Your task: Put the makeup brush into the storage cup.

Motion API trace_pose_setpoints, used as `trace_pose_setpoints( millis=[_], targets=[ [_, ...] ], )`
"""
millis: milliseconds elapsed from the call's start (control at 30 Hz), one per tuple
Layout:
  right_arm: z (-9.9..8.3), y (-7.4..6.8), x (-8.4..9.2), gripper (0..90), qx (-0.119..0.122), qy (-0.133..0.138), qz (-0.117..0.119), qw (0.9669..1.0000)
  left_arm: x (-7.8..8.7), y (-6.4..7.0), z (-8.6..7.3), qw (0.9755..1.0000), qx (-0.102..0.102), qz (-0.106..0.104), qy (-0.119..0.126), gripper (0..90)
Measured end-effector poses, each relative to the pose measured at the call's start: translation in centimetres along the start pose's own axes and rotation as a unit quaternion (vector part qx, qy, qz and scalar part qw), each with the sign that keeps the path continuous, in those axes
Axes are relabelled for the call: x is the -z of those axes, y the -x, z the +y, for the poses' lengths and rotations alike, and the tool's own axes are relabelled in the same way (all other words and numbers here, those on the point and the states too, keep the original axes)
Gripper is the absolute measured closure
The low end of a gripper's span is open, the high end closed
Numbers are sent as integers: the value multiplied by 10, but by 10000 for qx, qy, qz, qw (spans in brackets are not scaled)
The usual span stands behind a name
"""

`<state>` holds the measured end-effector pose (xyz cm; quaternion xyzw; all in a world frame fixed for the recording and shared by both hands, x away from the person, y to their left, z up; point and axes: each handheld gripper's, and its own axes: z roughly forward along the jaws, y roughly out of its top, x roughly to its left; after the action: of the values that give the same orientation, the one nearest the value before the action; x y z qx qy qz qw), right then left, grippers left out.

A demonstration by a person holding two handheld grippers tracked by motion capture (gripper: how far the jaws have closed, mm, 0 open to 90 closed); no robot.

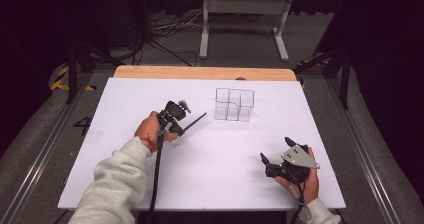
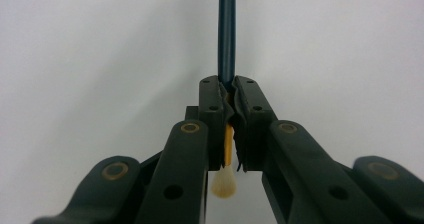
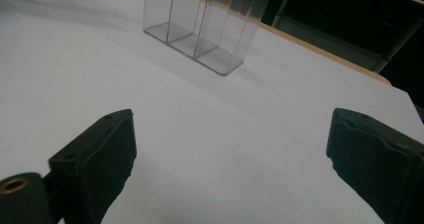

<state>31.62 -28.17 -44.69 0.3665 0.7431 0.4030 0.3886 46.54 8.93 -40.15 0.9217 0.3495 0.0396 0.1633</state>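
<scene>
A thin paintbrush (image 2: 226, 34) with a dark handle is pinched in the left gripper (image 1: 176, 115) just left of the clear compartmented organizer (image 1: 234, 104) on the white tabletop (image 1: 210, 184), the right gripper (image 1: 280, 159) spread wide nearer, dark floor and cables (image 1: 170, 29) beyond.

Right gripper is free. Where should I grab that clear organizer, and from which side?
Take the clear organizer by one upright wall, likely the near rim, coming down from above. It stands upright with open-topped compartments, so one jaw could drop inside and one outside. The right gripper is open and faces it; the left gripper holds a brush.
</scene>
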Motion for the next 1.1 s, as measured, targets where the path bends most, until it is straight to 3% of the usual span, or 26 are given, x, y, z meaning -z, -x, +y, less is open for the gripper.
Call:
trace_pose_setpoints(
  millis=[100, 200, 267, 367, 500, 567, 667, 700, 833, 1100],
  targets=[
    [3, -3, 1, 70, 150, 90, -50, 9998, 7, 1, -4, 9999, -85, -27, 48, 835],
    [9, -10, 3, 80, 489, 226, -133, 9985, 12, 3, -7, 9998, -171, -68, 113, 835],
    [15, -15, 3, 90, 725, 343, -229, 9965, 15, 4, -8, 9996, -241, -97, 149, 835],
    [21, -19, 1, 119, 883, 432, -284, 9948, 17, 7, -8, 9992, -302, -168, 187, 835],
    [31, -25, -4, 137, 1194, 552, -220, 9911, 21, 13, -5, 9986, -462, -160, 201, 835],
    [37, -30, -8, 142, 1430, 584, -271, 9876, 23, 19, -3, 9979, -595, -181, 171, 835],
    [47, -50, -19, 164, 1947, 672, -383, 9778, 26, 27, 1, 9969, -762, -140, 150, 835],
    [47, -50, -19, 164, 1947, 672, -383, 9778, 26, 27, 1, 9969, -762, -140, 150, 835],
    [55, -70, -30, 203, 2353, 774, -412, 9680, 27, 35, 5, 9956, -916, -130, 131, 835],
    [64, -96, -47, 227, 2803, 891, -408, 9549, 25, 48, 15, 9930, -1168, -147, 34, 835]
  ],
)
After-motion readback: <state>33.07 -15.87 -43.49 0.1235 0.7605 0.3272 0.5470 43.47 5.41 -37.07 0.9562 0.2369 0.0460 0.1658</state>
